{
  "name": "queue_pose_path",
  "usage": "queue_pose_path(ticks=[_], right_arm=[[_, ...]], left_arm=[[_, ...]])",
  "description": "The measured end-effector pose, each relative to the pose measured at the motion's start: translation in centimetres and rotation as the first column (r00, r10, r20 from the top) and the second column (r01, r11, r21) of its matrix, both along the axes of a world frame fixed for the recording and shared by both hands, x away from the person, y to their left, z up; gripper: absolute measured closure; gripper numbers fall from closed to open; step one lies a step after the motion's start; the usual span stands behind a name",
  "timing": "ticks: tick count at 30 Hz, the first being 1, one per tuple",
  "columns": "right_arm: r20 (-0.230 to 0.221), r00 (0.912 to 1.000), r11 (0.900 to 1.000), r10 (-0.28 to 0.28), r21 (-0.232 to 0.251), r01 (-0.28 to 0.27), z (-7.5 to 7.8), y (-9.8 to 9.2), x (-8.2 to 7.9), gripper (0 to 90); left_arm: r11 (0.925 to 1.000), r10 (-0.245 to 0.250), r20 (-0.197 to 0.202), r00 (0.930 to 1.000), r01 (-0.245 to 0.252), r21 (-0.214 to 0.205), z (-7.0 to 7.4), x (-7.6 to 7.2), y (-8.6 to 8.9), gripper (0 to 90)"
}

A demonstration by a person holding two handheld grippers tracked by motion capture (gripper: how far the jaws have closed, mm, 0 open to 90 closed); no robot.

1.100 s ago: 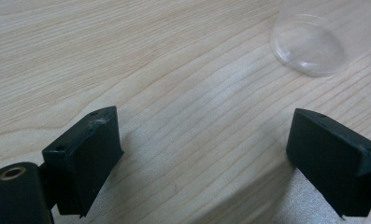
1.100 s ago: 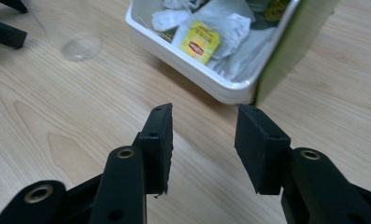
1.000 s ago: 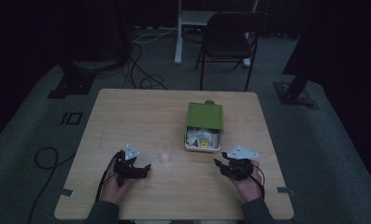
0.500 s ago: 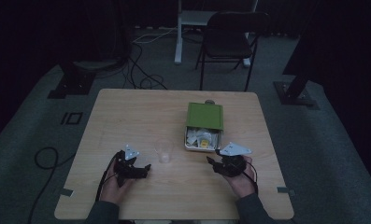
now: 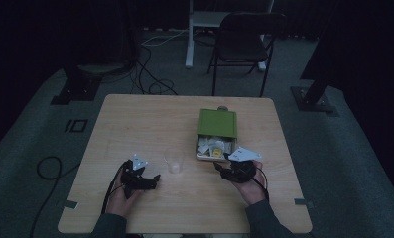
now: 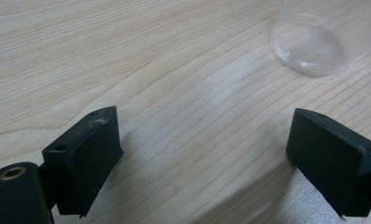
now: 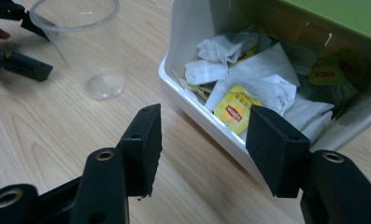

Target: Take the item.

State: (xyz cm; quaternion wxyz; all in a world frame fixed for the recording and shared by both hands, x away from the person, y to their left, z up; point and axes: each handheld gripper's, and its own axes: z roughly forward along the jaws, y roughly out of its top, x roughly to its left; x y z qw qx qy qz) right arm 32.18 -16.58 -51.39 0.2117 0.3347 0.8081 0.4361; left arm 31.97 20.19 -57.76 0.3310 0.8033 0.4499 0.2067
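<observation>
Table [image 5: 135, 124]: light wood; both my forearms come in over its near edge.
Box [image 5: 217, 134]: white, with a green lid [image 5: 218, 123] slid back over its far part, so the near part lies open. It stands right of the table's middle.
Right gripper [image 5: 223, 167]: jaws wide apart, holding nothing. It hovers just beside the box's near edge and points at it. In the right gripper view its 2 black jaws frame the box's [image 7: 183, 88] near wall, and I cannot tell whether they touch it.
Right hand [image 5: 249, 186]: wrapped round the gripper's body, with the grey plate on top, near the table's right front.
Left gripper [image 5: 152, 179]: jaws wide apart, holding nothing, low over bare wood and pointing right. In the left gripper view the cup's [image 6: 309, 44] base lies beyond the jaws, apart from them.
Left hand [image 5: 120, 196]: gripping from behind, at the table's left front.
Cup [image 5: 174, 160]: clear plastic, upright, between the 2 grippers and left of the box, touching neither.
Tea bags [image 7: 248, 88]: crumpled white sachets heaped in the box's open part; 1 shows a yellow tag [image 7: 232, 109] with a red mark.
</observation>
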Motion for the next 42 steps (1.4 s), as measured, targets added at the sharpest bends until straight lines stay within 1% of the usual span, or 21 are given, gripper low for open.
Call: queue_pose_path(ticks=[3,11,16,23,28,37,42], right_arm=[[-0.005,1.0,1.0,0.003,0.007,-0.003,-0.1,0.3,0.3,43.9],[-0.009,0.9999,1.0,0.008,0.0,-0.008,-0.7,1.0,1.2,42.3],[-0.019,0.9996,0.9996,0.02,-0.019,-0.02,-1.4,1.6,1.9,42.3],[-0.029,0.999,0.999,0.032,-0.029,-0.033,-2.1,1.9,2.7,43.9],[-0.046,0.9987,0.9993,0.022,-0.029,-0.023,-2.6,1.9,3.2,42.8],[-0.057,0.9977,0.999,0.038,-0.021,-0.039,-2.6,1.7,3.3,44.5],[-0.057,0.997,0.9982,0.053,-0.027,-0.054,-2.5,1.6,3.0,45.7]], left_arm=[[1.0,0.0,0.0,1.0,0.0,0.0,0.0,0.0,0.0,10.9],[1.0,0.0,0.0,1.0,0.0,0.0,0.0,0.0,0.0,10.9],[1.0,0.0,0.0,1.0,0.0,0.0,0.0,0.0,0.0,10.9],[1.0,0.0,0.0,1.0,0.0,0.0,0.0,0.0,0.0,10.9],[1.0,0.0,0.0,1.0,0.0,0.0,0.0,0.0,0.0,10.9],[1.0,0.0,0.0,1.0,0.0,0.0,0.0,0.0,0.0,10.9],[1.0,0.0,0.0,1.0,0.0,0.0,0.0,0.0,0.0,10.9]])
